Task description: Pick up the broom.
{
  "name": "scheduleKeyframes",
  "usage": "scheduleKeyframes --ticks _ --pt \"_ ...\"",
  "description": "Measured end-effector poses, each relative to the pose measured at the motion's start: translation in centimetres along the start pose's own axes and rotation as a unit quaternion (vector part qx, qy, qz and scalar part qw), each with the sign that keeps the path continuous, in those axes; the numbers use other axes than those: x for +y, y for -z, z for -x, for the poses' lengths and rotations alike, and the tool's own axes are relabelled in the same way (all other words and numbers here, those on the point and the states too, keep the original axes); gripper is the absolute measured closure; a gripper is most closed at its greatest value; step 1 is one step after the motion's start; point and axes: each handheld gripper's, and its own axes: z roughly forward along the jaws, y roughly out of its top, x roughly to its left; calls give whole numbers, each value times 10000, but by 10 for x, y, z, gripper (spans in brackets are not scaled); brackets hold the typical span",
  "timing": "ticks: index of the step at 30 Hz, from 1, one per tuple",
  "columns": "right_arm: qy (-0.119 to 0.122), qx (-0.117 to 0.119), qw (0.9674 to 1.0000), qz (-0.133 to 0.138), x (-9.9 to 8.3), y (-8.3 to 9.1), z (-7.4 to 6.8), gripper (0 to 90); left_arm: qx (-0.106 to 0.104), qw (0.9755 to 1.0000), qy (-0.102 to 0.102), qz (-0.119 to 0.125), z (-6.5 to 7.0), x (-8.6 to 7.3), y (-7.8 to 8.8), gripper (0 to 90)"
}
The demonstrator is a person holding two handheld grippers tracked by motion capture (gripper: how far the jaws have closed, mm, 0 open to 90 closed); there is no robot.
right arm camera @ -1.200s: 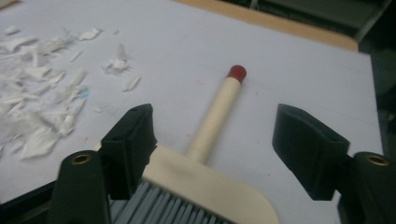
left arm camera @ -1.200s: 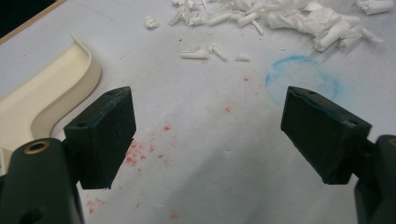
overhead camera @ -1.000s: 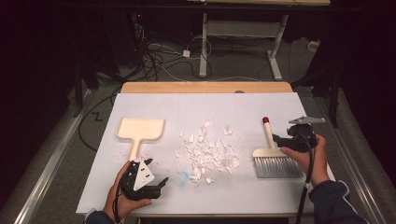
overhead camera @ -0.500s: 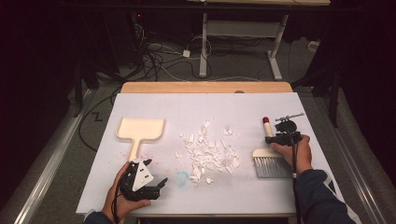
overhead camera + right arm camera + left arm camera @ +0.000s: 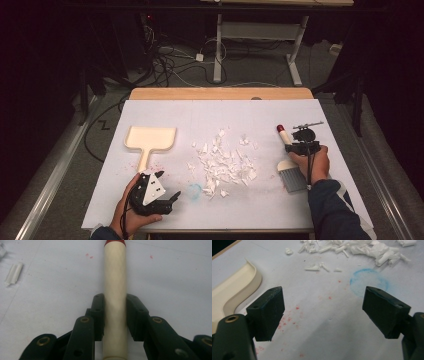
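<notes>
Two hand-held grippers are at work over a white-covered bench, neither carrying any legible brand, label or writing, nor does anything else on the bench. The right hand-held gripper is closed on the cream handle of a hand brush; the right gripper view shows both jaws pressed against the handle's sides, with the red tip beyond them. In the high view the brush lies near the right edge of the bench, grey bristles toward the person, red tip away. The left hand-held gripper rests near the front edge with its jaws wide apart and nothing between them; below it lie red specks and a faint blue ring on the sheet. A cream dustpan lies flat at left, its handle pointing toward the left gripper. A pile of white paper scraps occupies the centre, well apart from dustpan and brush. Open sheet remains along the far edge and between pile and brush.
</notes>
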Motion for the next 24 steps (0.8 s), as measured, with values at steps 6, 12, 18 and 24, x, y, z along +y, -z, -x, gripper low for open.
scheduleKeyframes --ticks 6,12,18,24 --pt "22 159 9997 174 -4 3 4 712 -3 10000 19 -5 -1 0 0 173" --pt "80 352 9971 677 -11 17 8 713 14 10000 27 -31 -1 -1 0 173" --pt "191 658 9862 1506 -25 52 12 713 51 10000 76 -7 0 -1 2 174" --pt "315 920 9724 2120 -40 84 14 714 -63 9994 287 168 2 6 5 175"
